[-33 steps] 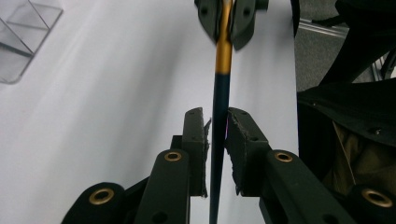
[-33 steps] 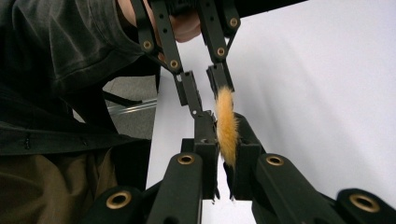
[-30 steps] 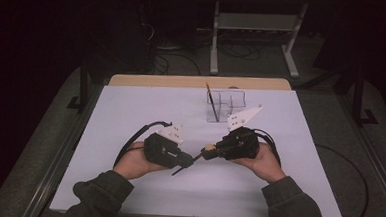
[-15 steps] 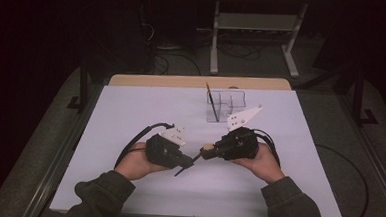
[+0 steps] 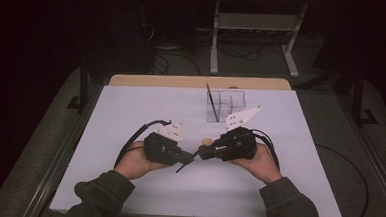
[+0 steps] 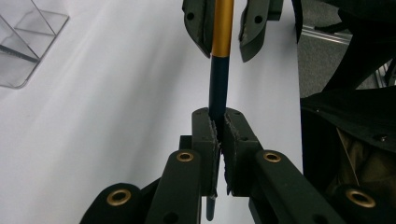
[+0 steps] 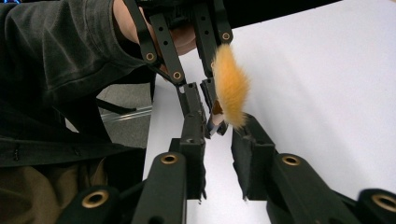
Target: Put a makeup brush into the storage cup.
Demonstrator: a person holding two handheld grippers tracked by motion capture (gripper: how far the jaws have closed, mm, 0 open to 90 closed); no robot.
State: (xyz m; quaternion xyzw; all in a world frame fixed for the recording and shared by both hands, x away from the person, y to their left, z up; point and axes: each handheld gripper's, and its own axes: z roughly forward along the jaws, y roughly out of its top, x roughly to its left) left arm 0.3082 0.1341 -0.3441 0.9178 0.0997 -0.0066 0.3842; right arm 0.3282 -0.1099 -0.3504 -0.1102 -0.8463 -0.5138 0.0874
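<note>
The white rectangular tabletop [image 5: 130,115] carries a clear acrylic compartment organizer [image 5: 226,104] toward its far edge, with one thin dark stick standing in it; nearer the person than this organizer, both grippers meet over the bare white surface. The left gripper [image 6: 219,135] has its fingers [image 6: 204,135] pressed tight together on the dark blue shaft of a slim paintbrush with a gold ferrule and orange bristle tuft [image 6: 218,70], clamping it low on the handle so the bristle end sticks out toward the other hand, probably to steady it for a handover or a regrip. The right gripper [image 7: 219,140], on the organizer's side of the left one, has its fingers [image 7: 194,135] a little apart around the ferrule and tuft without visibly pressing on them; its jaws have just been closing slightly. The brush thus lies between both pairs of fingers, well short of the organizer and held off the tabletop.
</note>
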